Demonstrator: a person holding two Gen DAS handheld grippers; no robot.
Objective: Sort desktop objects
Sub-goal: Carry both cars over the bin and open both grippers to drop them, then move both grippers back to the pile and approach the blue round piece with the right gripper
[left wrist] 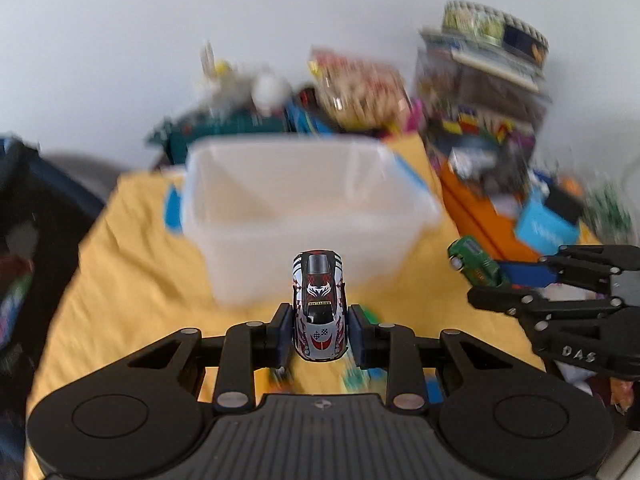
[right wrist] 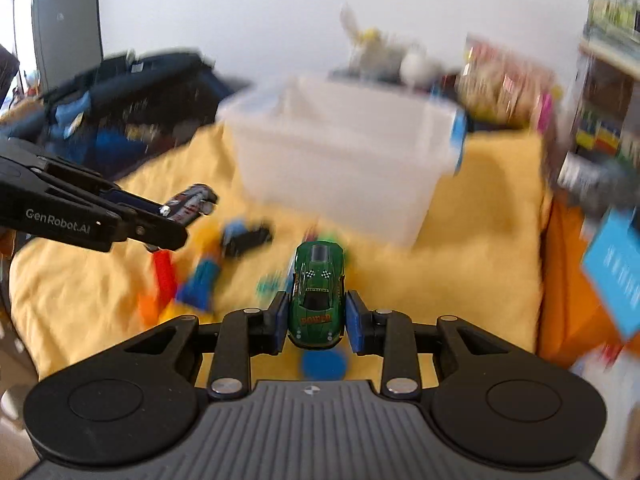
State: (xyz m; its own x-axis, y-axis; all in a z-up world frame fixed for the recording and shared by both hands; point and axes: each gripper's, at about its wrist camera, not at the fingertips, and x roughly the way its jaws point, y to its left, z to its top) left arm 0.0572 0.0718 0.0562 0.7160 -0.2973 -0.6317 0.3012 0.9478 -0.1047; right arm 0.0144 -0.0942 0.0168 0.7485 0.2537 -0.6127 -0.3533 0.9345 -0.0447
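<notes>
Two tools – left [left wrist: 319, 332] clamping silver car [left wrist: 319, 304], right [right wrist: 317, 320] green car [right wrist: 318, 296] – above yellow cloth [left wrist: 132, 264], white wall [left wrist: 160, 40] behind

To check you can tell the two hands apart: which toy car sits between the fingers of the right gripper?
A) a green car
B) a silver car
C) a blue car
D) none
A: in the right wrist view the green car sits clamped between the right gripper fingers; the left gripper holds the silver car.
</notes>
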